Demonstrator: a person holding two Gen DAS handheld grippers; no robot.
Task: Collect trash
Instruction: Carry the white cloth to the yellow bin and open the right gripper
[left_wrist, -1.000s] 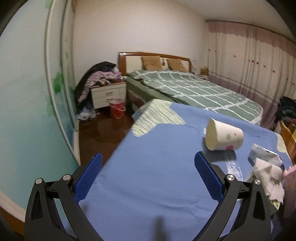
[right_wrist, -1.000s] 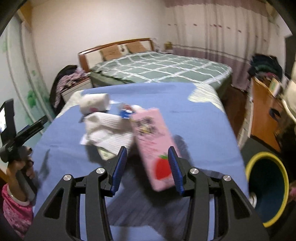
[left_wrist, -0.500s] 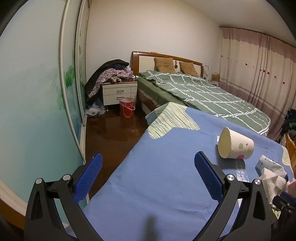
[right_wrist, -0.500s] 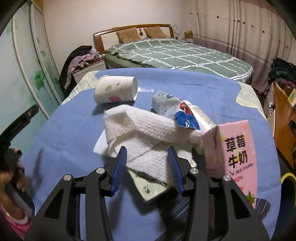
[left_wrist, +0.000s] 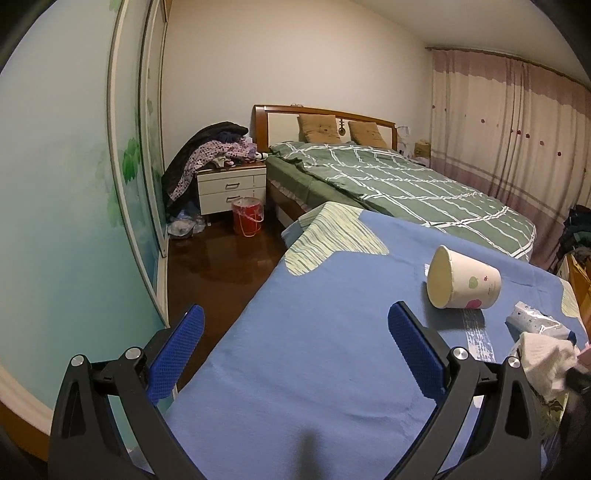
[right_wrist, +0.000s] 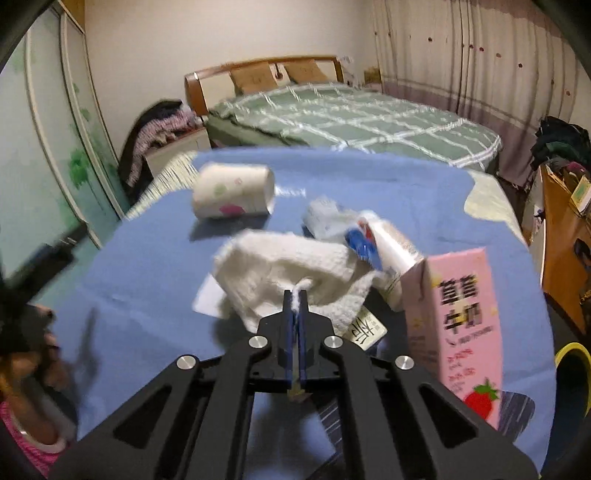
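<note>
Now the right gripper (right_wrist: 295, 295) pinches the white paper towel (right_wrist: 280, 269) (blurred), while the left gripper (left_wrist: 295, 325) stands spread.

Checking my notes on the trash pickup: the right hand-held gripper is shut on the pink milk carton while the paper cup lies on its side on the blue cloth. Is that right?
Not quite. The right wrist view shows the right hand-held gripper shut on the white paper towel, not the pink milk carton, which stands free beside it. The paper cup does lie on its side on the blue cloth.
</note>
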